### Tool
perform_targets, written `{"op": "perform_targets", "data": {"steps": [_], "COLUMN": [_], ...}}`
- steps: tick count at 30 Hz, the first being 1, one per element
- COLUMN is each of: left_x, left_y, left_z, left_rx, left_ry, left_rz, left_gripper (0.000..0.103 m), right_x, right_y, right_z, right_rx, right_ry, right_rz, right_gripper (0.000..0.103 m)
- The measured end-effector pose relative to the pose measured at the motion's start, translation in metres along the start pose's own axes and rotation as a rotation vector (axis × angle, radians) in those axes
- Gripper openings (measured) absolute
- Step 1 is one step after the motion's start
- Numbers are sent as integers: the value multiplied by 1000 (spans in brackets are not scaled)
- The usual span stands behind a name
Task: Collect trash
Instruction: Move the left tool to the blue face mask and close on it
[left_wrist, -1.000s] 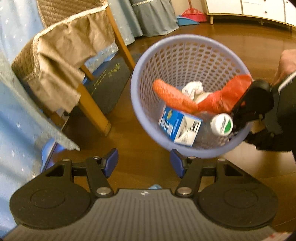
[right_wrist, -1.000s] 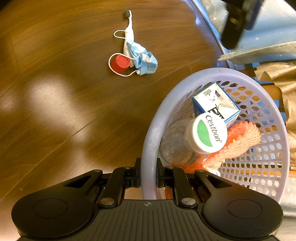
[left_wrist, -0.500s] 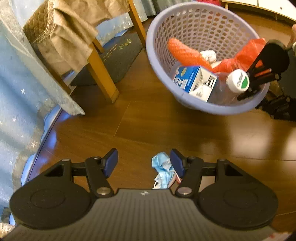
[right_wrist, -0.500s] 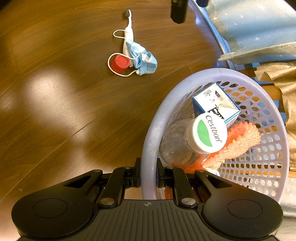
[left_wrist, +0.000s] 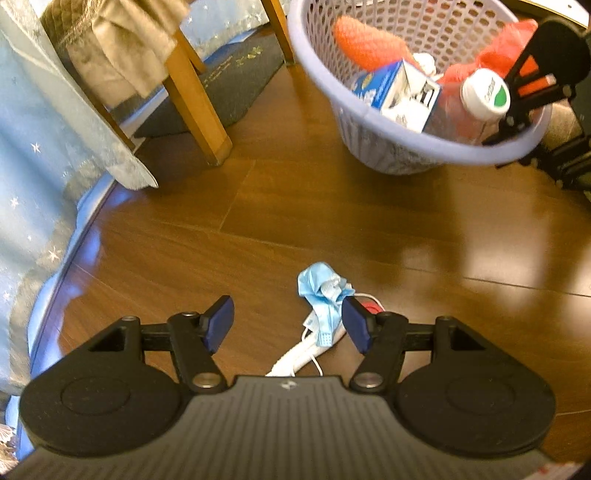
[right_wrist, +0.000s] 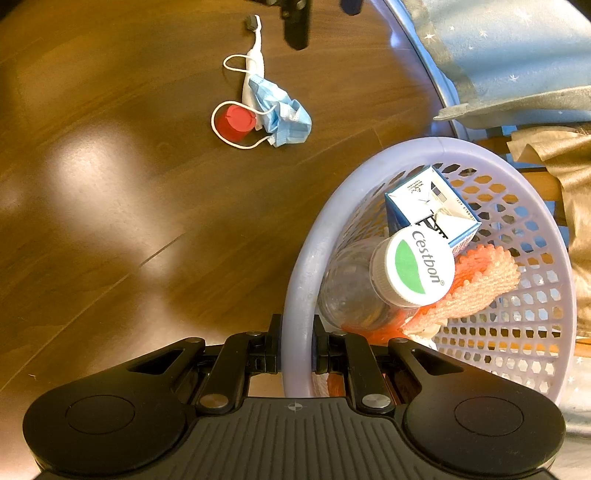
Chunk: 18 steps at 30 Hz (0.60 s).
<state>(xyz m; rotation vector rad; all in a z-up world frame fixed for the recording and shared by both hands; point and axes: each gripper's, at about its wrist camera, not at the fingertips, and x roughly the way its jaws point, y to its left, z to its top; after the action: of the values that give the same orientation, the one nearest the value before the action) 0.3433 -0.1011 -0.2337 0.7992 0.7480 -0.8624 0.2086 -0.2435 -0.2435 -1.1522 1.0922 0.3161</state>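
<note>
While the right gripper (right_wrist: 297, 360) stays clenched on the basket (right_wrist: 303, 258) rim, the left gripper (left_wrist: 288, 325), released, hangs over the mask (left_wrist: 325, 291); next, close on it.

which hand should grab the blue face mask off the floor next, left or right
Left. The left gripper hangs open just above the face mask on the floor, nothing between its fingers. The right gripper is shut on the basket rim, away from the mask.
</note>
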Motion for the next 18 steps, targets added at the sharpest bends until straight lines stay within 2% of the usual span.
{"op": "perform_targets", "data": {"steps": [9, 18], "left_x": [24, 61], "left_y": [-8, -4], "left_z": [-15, -16], "left_rx": [-14, -115], "left_ry": [22, 35], "left_rz": [-10, -53], "left_gripper": [60, 59], "right_x": [4, 7], "right_y": [-2, -5], "right_z": [2, 5], "right_rx": [-5, -1], "right_ry": [5, 9], "right_rz": [-8, -11], "right_gripper": [10, 10]}}
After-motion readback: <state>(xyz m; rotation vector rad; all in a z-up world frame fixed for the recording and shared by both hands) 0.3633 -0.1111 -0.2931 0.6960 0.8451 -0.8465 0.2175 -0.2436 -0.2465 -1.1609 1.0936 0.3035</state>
